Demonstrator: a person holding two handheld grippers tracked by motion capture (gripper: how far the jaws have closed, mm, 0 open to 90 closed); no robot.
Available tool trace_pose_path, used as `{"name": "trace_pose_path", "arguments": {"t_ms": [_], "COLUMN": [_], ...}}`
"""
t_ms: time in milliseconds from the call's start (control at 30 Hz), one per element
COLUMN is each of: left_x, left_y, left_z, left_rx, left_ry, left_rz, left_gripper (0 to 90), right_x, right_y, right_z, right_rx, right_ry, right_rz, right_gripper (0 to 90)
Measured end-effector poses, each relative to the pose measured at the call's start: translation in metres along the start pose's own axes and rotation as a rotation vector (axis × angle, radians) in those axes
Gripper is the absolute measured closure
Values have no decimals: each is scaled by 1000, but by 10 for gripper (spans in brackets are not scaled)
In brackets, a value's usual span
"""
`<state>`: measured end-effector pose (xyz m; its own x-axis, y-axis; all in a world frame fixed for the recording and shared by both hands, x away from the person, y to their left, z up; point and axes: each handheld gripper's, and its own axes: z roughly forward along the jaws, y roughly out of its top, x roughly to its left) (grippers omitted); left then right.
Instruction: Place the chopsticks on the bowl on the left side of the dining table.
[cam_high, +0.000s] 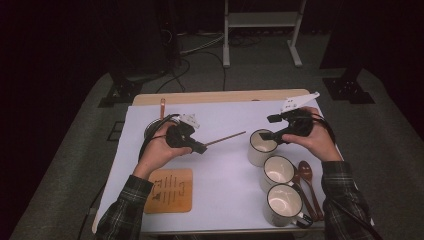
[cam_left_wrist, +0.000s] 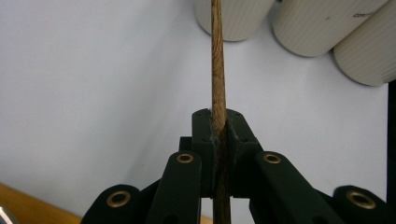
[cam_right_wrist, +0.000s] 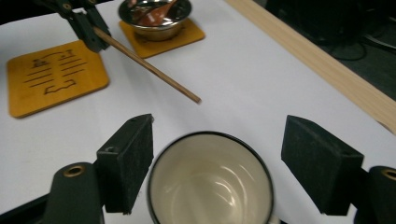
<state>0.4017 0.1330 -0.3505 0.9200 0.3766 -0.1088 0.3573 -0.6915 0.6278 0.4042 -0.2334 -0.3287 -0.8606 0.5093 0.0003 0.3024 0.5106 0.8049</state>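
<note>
My left claw (cam_high: 200, 147) grips the thin wooden stick (cam_high: 225, 138); my right claw (cam_right_wrist: 217, 158) gapes around the cream enamel mug (cam_right_wrist: 210, 184). I should centre before squeezing.

dim room, dark surroundings, table lit from above, soft focus.

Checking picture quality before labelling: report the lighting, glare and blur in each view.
High view: dim, dark surround, white table cover evenly lit. Left gripper view: wooden stick sharp, pale cups slightly soft. Right gripper view: cup rim blurred, soft glare inside; metal bowl glints.
</note>
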Motion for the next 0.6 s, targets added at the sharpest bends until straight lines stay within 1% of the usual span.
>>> {"name": "trace_pose_path", "arguments": {"t_ms": [33, 200, 367, 500, 600], "left_x": [1, 6, 13, 17, 20], "left_y": [-1, -4, -8, -11, -13], "left_z": [-1, -7, -13, -16, -18], "left_rx": [-2, -6, -4, -16, -20], "left_ry": [1, 36, 54, 74, 88], "left_rz": [-6, -23, -35, -53, -65], "left_gripper": [842, 842, 842, 842, 842], "right_x": [-2, -10, -17, -22, -26], "right_y": [-2, -10, -18, -26, -32], "right_z": [-2, -11, -21, -27, -30], "right_rx": [-4, -21, -40, -50, -51], "right_ry": [-10, -55, -96, -137, -154], "right_rz": [4, 42, 80, 105, 121], "right_gripper": [225, 211, 204, 201, 197]}}
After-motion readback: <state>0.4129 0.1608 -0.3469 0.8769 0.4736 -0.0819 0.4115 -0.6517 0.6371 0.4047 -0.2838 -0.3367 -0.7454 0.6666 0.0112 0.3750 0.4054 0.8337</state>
